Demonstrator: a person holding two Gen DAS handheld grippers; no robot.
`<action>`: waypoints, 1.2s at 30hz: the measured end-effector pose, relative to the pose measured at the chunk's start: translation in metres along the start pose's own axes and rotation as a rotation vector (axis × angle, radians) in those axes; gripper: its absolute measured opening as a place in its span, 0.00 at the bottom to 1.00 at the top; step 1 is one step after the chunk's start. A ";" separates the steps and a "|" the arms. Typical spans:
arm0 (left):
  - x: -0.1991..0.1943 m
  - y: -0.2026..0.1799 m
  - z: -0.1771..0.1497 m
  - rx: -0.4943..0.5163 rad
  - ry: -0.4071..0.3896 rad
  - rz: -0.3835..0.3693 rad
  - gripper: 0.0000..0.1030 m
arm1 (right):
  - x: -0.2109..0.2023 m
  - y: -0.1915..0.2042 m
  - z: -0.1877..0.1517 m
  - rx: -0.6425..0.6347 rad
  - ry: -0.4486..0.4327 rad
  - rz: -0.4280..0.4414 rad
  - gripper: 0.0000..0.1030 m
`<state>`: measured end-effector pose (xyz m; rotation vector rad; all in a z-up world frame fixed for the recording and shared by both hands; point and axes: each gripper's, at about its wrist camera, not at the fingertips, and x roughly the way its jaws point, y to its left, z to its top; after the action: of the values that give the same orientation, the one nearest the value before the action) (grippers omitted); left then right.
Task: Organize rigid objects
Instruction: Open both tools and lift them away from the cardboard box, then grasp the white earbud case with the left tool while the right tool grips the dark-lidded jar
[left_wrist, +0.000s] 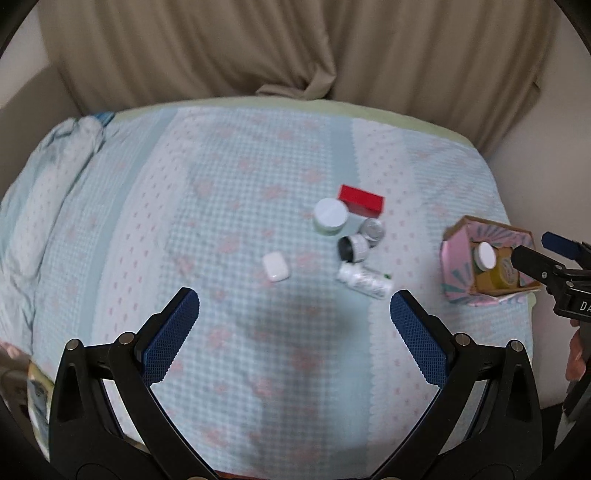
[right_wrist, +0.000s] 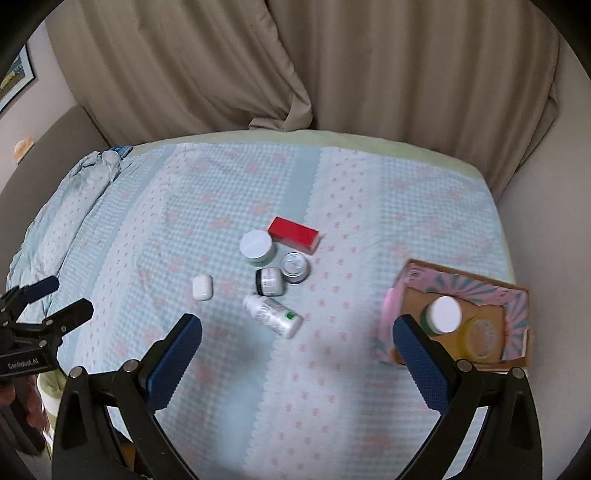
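- the pink patterned box (right_wrist: 458, 317) sits at the right edge of the bed (right_wrist: 332, 387), lower right of the right wrist frame, and already holds two things: a white-capped bottle (right_wrist: 445, 314) standing up and a yellow jar (right_wrist: 480, 338) just beside it.
- still loose on the bed, in a tight cluster near the middle of the frame: a red box (right_wrist: 293, 233), a wide white-lidded jar (right_wrist: 256, 246) just beside it, a silver-lidded jar (right_wrist: 294, 266), a small dark jar (right_wrist: 270, 281) tipped on its side, and a white bottle (right_wrist: 273, 314) lying flat below them.
- a white earbud case (right_wrist: 202, 287) lies a little apart, to the left of that cluster.
- judged from this, roughly a quarter of the job looks done: two items boxed, six still to move.
- the left hand-held gripper (left_wrist: 294, 321) hangs above bare bedspread in the lower middle of its frame, jaws spread wide, carrying nothing; the earbud case (left_wrist: 276, 266) and the white bottle (left_wrist: 364, 279) are the nearest things ahead of it.
- the right hand-held gripper (right_wrist: 297, 350) is likewise spread wide and carries nothing; its right finger overlaps the box's near wall in the picture, but i cannot tell whether they touch.
- the box looks to have room left for the smaller jars; whether the red box fits too is unclear.
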<state>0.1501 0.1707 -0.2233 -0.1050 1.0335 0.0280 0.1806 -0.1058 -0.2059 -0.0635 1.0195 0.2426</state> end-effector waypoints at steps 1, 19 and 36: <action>0.008 0.006 0.000 -0.006 0.006 0.000 1.00 | 0.006 0.006 0.001 0.003 0.006 -0.005 1.00; 0.197 0.039 0.002 -0.168 0.148 0.027 0.99 | 0.164 0.038 0.026 0.102 0.173 -0.052 1.00; 0.330 0.031 -0.015 -0.243 0.272 0.110 0.76 | 0.322 0.032 0.030 0.116 0.373 0.023 0.95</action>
<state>0.3044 0.1915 -0.5169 -0.2785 1.3041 0.2447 0.3591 -0.0143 -0.4611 0.0098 1.4046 0.1957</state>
